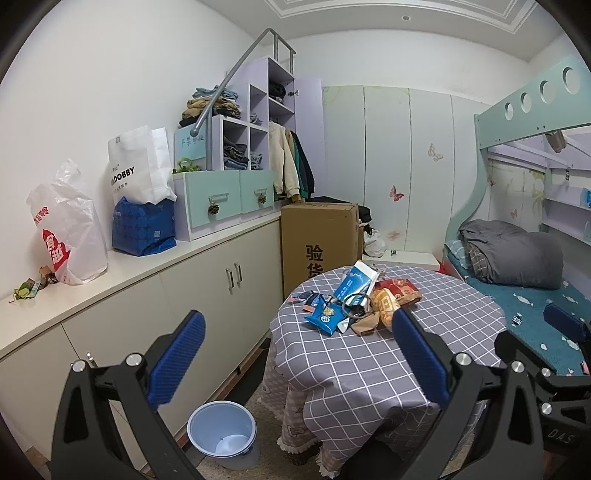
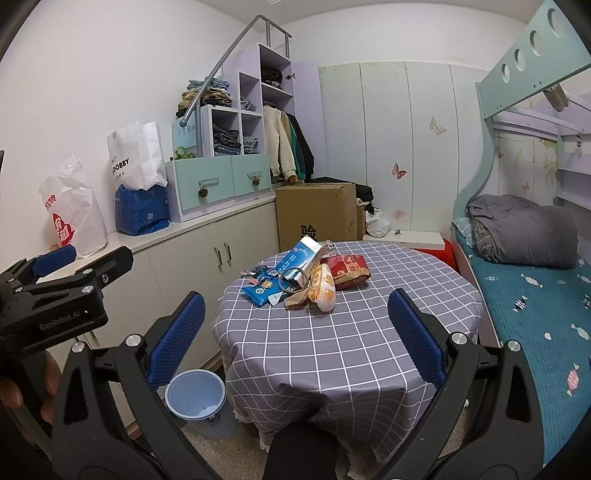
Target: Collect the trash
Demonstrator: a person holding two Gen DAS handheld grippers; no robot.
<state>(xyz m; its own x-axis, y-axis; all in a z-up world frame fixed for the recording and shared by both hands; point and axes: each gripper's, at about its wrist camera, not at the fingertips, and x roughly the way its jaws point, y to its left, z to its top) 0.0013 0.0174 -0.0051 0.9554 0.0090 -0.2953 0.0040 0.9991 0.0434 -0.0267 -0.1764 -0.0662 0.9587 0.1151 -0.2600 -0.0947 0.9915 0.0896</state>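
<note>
claws: 2 (image 1: 299,350) (image 2: 295,332) | bin: 1 (image 1: 221,430) | table: 1 (image 1: 424,369) | cardboard box: 1 (image 1: 319,236)

We see a small bedroom with plain white walls (image 1: 110,74) and a moulded white ceiling (image 1: 406,33) holding one recessed light (image 1: 405,17). Along the left wall runs a low cream cabinet (image 1: 207,291) with a pale countertop, bearing stepped lilac cubbies (image 1: 255,122) above mint drawers (image 1: 221,199) and a grey handrail (image 1: 236,70). A white panelled wardrobe (image 2: 384,140) with butterfly stickers fills the far wall. A mint bunk bed (image 2: 524,70) stands at right, and the floor (image 2: 236,454) appears speckled beige.
</note>
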